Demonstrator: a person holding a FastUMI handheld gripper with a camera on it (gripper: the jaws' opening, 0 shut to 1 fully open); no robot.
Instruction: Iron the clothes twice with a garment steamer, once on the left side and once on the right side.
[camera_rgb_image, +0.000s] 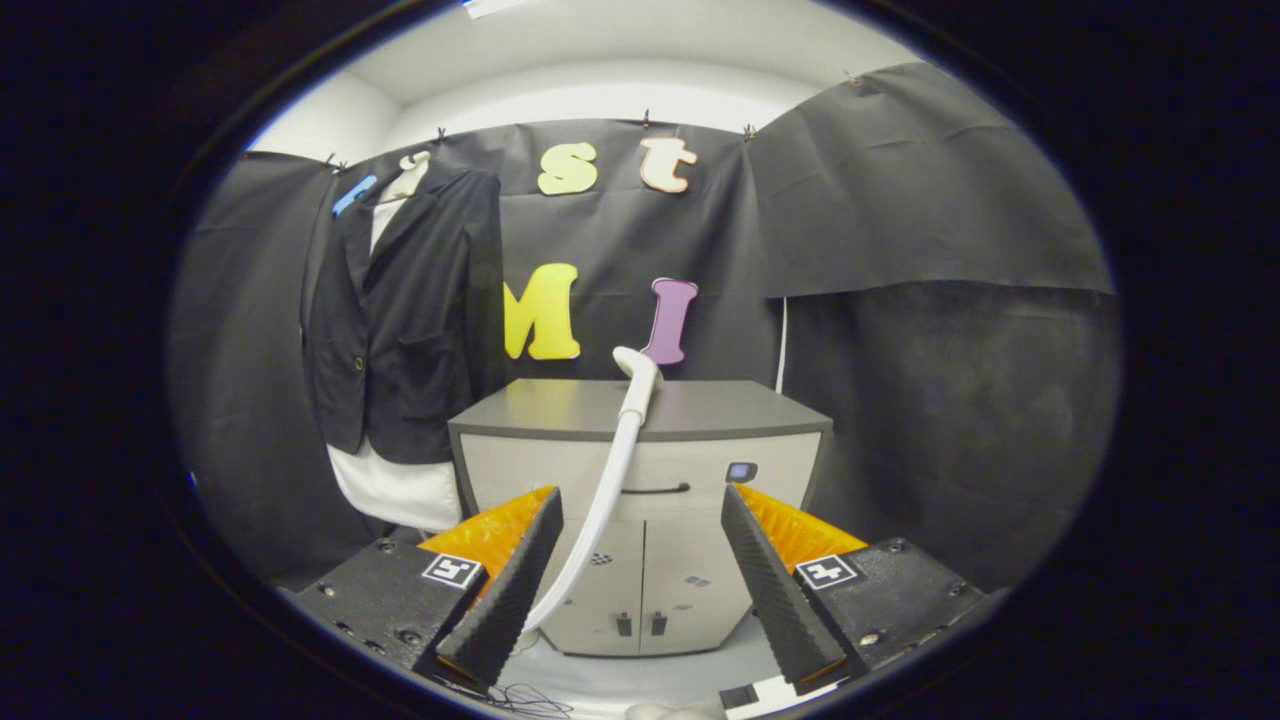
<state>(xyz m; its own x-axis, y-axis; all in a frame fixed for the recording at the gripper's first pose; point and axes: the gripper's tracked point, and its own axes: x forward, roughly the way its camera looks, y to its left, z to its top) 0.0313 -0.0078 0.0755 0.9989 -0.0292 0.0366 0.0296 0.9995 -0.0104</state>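
A dark jacket (405, 320) over a white garment (400, 490) hangs on the booth wall, beyond and to the left of my fingers. The white steamer head (637, 375) rests on the front edge of a grey cabinet top (640, 408), straight ahead beyond the fingers. Its white hose (600, 510) curves down the cabinet front and passes close to my left finger. My gripper (640, 555) is open, its fingers spread wide with nothing held between them, well short of the steamer head.
The grey cabinet (650, 560) with two lower doors and a drawer handle stands ahead. A thin white cable (781, 345) runs down the wall behind its right side. Black wires (525, 698) lie on the light floor below the fingers.
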